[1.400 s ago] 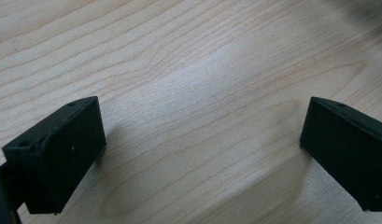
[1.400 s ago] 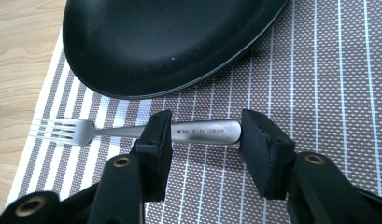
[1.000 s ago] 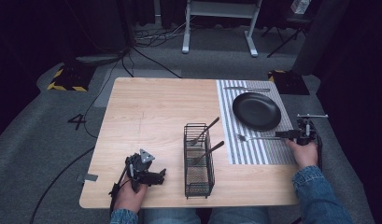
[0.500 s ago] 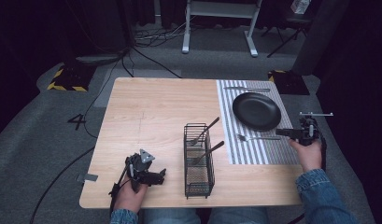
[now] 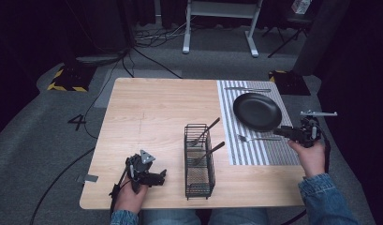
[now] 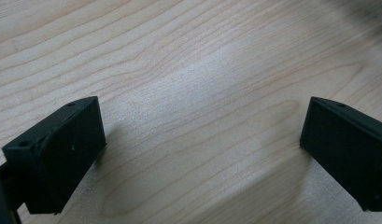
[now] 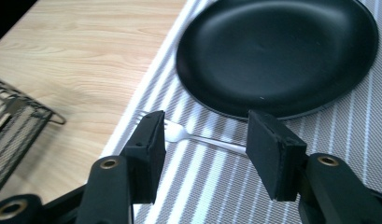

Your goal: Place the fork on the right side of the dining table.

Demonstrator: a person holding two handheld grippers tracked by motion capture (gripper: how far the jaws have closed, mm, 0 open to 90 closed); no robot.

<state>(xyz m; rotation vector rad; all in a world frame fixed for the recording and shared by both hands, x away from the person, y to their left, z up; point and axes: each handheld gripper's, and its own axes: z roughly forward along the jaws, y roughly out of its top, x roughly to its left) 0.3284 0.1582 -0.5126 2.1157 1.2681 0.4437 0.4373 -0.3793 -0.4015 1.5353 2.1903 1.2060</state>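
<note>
Right hand-held gripper (image 7: 202,140) (jaws apart) above one fork (image 7: 188,136).

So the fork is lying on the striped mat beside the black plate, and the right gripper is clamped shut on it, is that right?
Not quite. The fork does lie on the striped mat beside the black plate, but the right gripper is not clamped on it: its jaws have just been opening and stand apart above the fork, as the right gripper view shows.

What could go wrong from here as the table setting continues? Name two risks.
The fork lies just beside the black plate; the open right gripper, its jaws just opening, might nudge either. The wire basket looks tall and narrow, so pulling out its leaning utensils might tip it.
</note>
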